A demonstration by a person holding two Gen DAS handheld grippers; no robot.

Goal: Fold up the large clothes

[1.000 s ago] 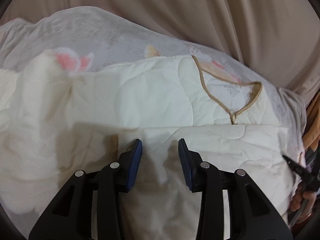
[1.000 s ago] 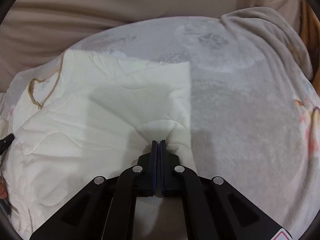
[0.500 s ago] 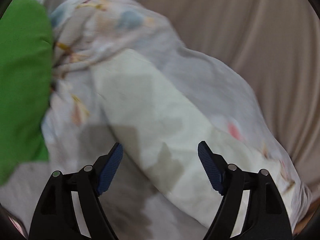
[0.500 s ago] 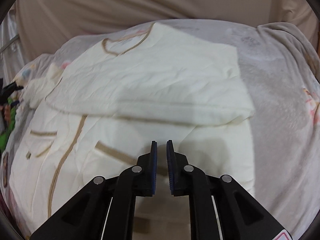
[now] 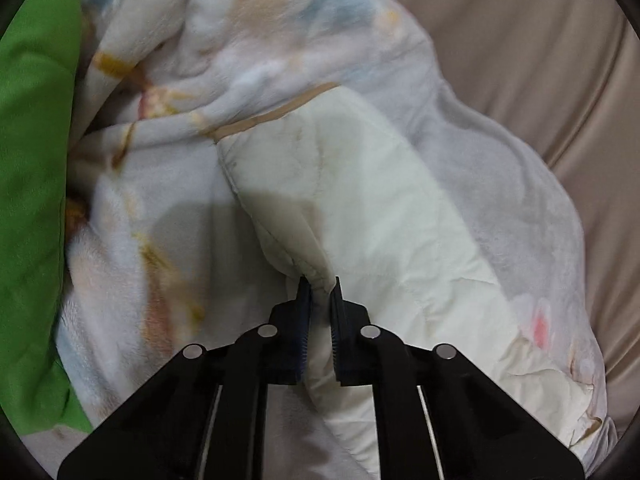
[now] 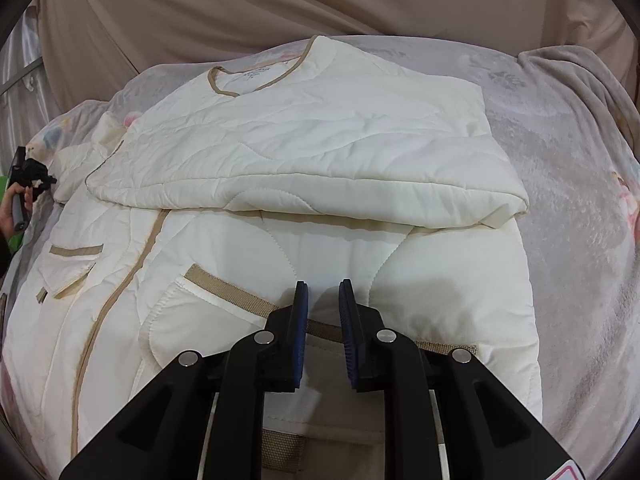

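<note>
A cream quilted jacket (image 6: 304, 152) with tan trim lies front up on the bed. One sleeve is folded across its chest, below the neckline (image 6: 248, 76). My right gripper (image 6: 322, 292) hovers over the jacket's lower body, just past a tan pocket band (image 6: 240, 296). Its jaws are opening, and the pads press on nothing. In the left wrist view the other sleeve (image 5: 360, 184) runs out over the blanket, tan cuff (image 5: 272, 114) at the far end. My left gripper (image 5: 319, 285) is shut on a pinch of this sleeve's edge. In the right wrist view the left gripper (image 6: 30, 172) shows small at the far left.
A grey plush blanket (image 6: 568, 184) with pastel prints covers the bed under the jacket and bunches up at the left (image 5: 224, 40). A beige curtain (image 6: 280, 0) hangs behind. Green cloth (image 5: 32, 160) lies at the left edge. A hand (image 6: 10, 208) holds the left gripper's handle.
My left gripper swung left from the jacket's body to the outstretched sleeve, spread wide, then closed on its edge. My right gripper let go of the folded sleeve, drew back, and its jaws parted.
</note>
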